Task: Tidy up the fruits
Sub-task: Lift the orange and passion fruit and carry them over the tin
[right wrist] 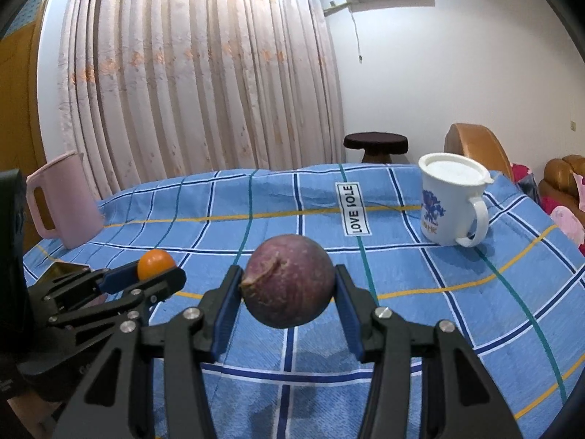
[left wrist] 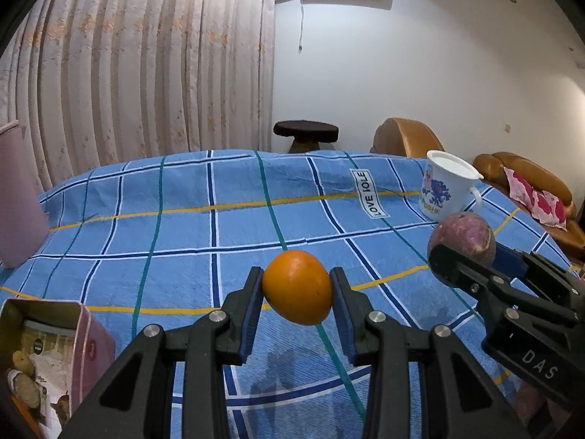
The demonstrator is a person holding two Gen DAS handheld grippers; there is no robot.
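Note:
My left gripper (left wrist: 297,285) is shut on an orange (left wrist: 297,287), which hangs a little above the blue checked cloth (left wrist: 182,226). In the right wrist view that same orange (right wrist: 155,263) shows small at the left, between the left gripper's fingers (right wrist: 161,281). My right gripper (right wrist: 289,289) is shut on a round purple passion fruit (right wrist: 289,285), also lifted off the cloth. From the left wrist view the purple fruit (left wrist: 462,236) appears at the right, held in the right gripper (left wrist: 471,252).
A white lidded mug (right wrist: 451,201) stands at the back right of the table. A pink jug (right wrist: 64,201) stands at the back left. An open pink tin (left wrist: 55,351) with small items lies at the near left. A stool (left wrist: 305,135) and sofa (left wrist: 530,183) are behind.

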